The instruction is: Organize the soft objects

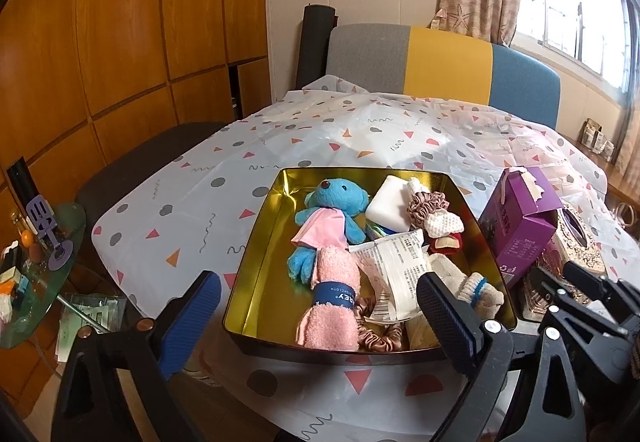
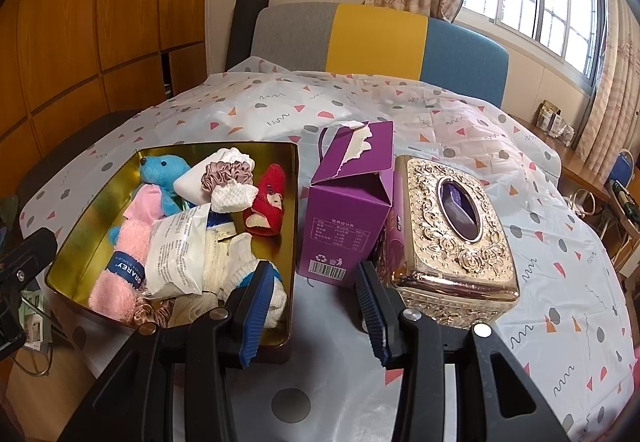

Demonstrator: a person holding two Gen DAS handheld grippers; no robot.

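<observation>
A gold tin box (image 1: 256, 250) (image 2: 92, 209) on the table holds soft things: a blue plush bear (image 1: 336, 201) (image 2: 164, 165), a rolled pink towel (image 1: 332, 298) (image 2: 120, 262), a white sponge (image 1: 390, 205), scrunchies (image 1: 426, 201) (image 2: 224, 171), a red sock (image 2: 266, 201), a white packet (image 1: 396, 274) (image 2: 176, 254) and white socks (image 1: 476, 290) (image 2: 248, 270). My left gripper (image 1: 320, 316) is open and empty above the box's near edge. My right gripper (image 2: 316, 306) is open and empty, near the box's right corner and a purple carton (image 2: 348, 201).
The purple carton (image 1: 520, 222) and an ornate gold tissue box (image 2: 452, 226) stand right of the tin. A patterned tablecloth (image 1: 280, 137) covers the table. A grey, yellow and blue chair back (image 1: 440, 61) stands behind. A glass side table (image 1: 36, 274) is at the left.
</observation>
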